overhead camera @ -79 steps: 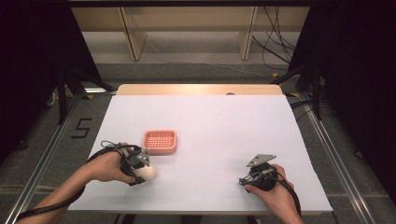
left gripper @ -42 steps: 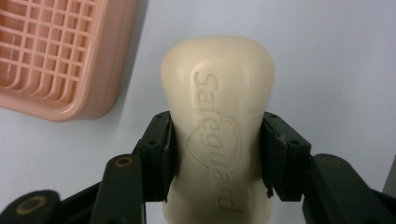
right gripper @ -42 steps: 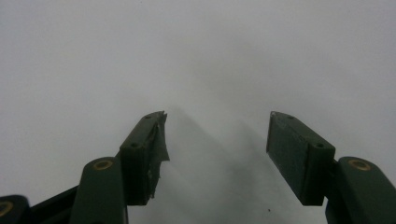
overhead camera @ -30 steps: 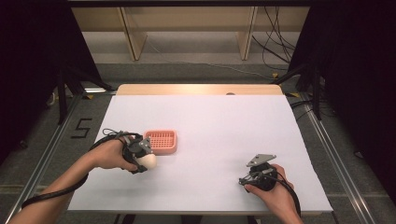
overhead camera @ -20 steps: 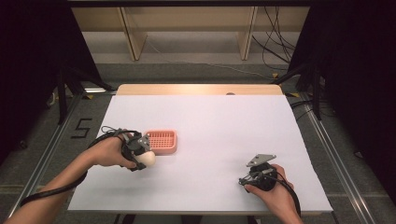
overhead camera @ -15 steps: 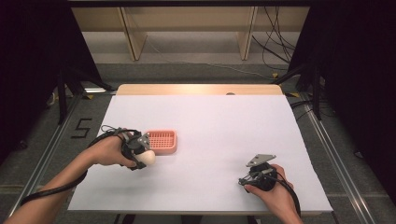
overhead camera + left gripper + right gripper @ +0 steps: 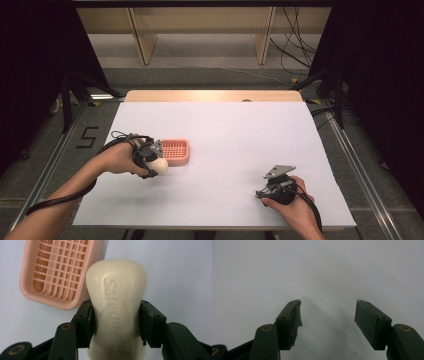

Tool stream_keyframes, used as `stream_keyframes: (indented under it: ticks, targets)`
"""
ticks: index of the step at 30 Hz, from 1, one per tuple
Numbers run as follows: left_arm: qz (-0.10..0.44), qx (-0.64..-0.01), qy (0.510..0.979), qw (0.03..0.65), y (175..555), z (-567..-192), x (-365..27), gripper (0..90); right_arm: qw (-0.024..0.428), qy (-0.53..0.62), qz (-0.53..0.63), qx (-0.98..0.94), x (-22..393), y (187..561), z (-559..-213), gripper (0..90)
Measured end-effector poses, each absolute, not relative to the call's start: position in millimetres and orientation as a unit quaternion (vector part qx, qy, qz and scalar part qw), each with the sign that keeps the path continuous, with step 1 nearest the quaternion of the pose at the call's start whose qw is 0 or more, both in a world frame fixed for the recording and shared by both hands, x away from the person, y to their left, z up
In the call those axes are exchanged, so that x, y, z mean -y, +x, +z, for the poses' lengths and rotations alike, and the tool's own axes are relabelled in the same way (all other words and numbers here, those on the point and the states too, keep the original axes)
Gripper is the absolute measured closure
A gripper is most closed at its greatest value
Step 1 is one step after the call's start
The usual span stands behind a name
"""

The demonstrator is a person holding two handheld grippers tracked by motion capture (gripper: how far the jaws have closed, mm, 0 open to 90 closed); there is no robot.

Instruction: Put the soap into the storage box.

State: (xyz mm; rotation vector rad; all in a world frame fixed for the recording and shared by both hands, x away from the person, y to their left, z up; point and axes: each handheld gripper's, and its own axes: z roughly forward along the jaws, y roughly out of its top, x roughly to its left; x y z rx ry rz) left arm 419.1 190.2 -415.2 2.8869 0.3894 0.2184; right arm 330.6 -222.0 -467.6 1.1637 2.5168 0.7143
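A cream bar of soap (image 7: 117, 307) with raised lettering is clamped between the jaws of my left gripper (image 7: 116, 322), which is shut on it. In the high view the soap (image 7: 159, 164) hangs just left of and slightly nearer than a pink slatted soap dish (image 7: 174, 151) lying on the white table. In the left gripper view the dish (image 7: 60, 272) lies beyond the soap, to the upper left, with nothing in it. My right gripper (image 7: 262, 194) rests at the table's front right, jaws open (image 7: 328, 320) over bare white surface.
The white table (image 7: 240, 135) has a wooden strip along its far edge (image 7: 210, 96). Dark floor, wooden frame legs and cables lie beyond the table. A cable trails from the left gripper (image 7: 60, 200) off the front left edge.
My left gripper has carried the soap away from the front edge toward the dish, and now holds it right beside the dish's left front corner. The right gripper has stayed put.
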Motion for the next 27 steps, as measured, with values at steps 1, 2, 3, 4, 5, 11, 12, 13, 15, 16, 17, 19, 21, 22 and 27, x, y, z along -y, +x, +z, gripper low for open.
stream_keyframes:
  ticks: [1, 2, 3, 4, 5, 11, 12, 13, 15, 16, 17, 19, 21, 22, 27]
  targets:
    - [0.075, -0.129, 0.983, 0.109, 420.0, -415.0, -189.9, 49.4, 0.137, 0.4, 0.245, -0.872, 222.5, 330.7, -467.5, 38.2]
    - [0.075, -0.128, 0.983, 0.108, 420.5, -415.0, -189.5, 49.4, 0.137, 0.4, 0.245, -0.872, 222.5, 330.7, -467.5, 38.2]
    - [0.074, -0.127, 0.983, 0.106, 421.0, -415.0, -189.2, 49.4, 0.138, 0.401, 0.246, -0.872, 222.5, 330.7, -467.7, 38.2]
    - [0.075, -0.128, 0.983, 0.107, 421.0, -415.3, -189.0, 49.4, 0.138, 0.399, 0.245, -0.873, 222.8, 330.8, -467.6, 38.2]
    - [0.078, -0.127, 0.983, 0.107, 422.3, -414.9, -188.5, 49.4, 0.137, 0.4, 0.246, -0.872, 222.7, 330.7, -467.4, 38.2]
    - [0.078, -0.127, 0.983, 0.108, 424.3, -414.7, -187.6, 49.4, 0.136, 0.405, 0.247, -0.87, 222.5, 330.4, -466.7, 38.2]
    - [0.079, -0.126, 0.983, 0.108, 424.8, -414.4, -187.4, 49.4, 0.136, 0.406, 0.247, -0.87, 222.5, 330.3, -466.7, 38.2]
    - [0.079, -0.126, 0.983, 0.107, 425.2, -414.0, -187.2, 49.4, 0.136, 0.406, 0.247, -0.87, 222.4, 330.3, -466.7, 38.2]
    - [0.081, -0.125, 0.983, 0.108, 426.1, -413.1, -186.7, 49.4, 0.136, 0.406, 0.247, -0.869, 222.3, 330.4, -466.6, 38.2]
    - [0.081, -0.126, 0.983, 0.109, 426.5, -412.8, -186.4, 49.4, 0.136, 0.406, 0.247, -0.87, 222.3, 330.4, -466.6, 38.2]
    - [0.08, -0.124, 0.983, 0.107, 427.1, -412.1, -186.0, 49.4, 0.136, 0.406, 0.247, -0.87, 222.3, 330.4, -466.8, 38.2]
    - [0.083, -0.123, 0.983, 0.107, 428.3, -411.0, -184.8, 49.4, 0.138, 0.403, 0.247, -0.87, 222.1, 330.5, -467.6, 38.2]
    - [0.084, -0.124, 0.983, 0.108, 428.7, -410.7, -184.4, 49.4, 0.139, 0.402, 0.247, -0.871, 222.4, 330.7, -467.4, 38.2]
    - [0.084, -0.122, 0.983, 0.107, 429.3, -410.3, -184.0, 49.4, 0.138, 0.401, 0.246, -0.872, 222.4, 330.7, -467.6, 38.2]
    - [0.087, -0.119, 0.983, 0.107, 431.2, -409.3, -181.9, 49.4, 0.144, 0.399, 0.25, -0.87, 222.0, 330.9, -469.5, 38.2]
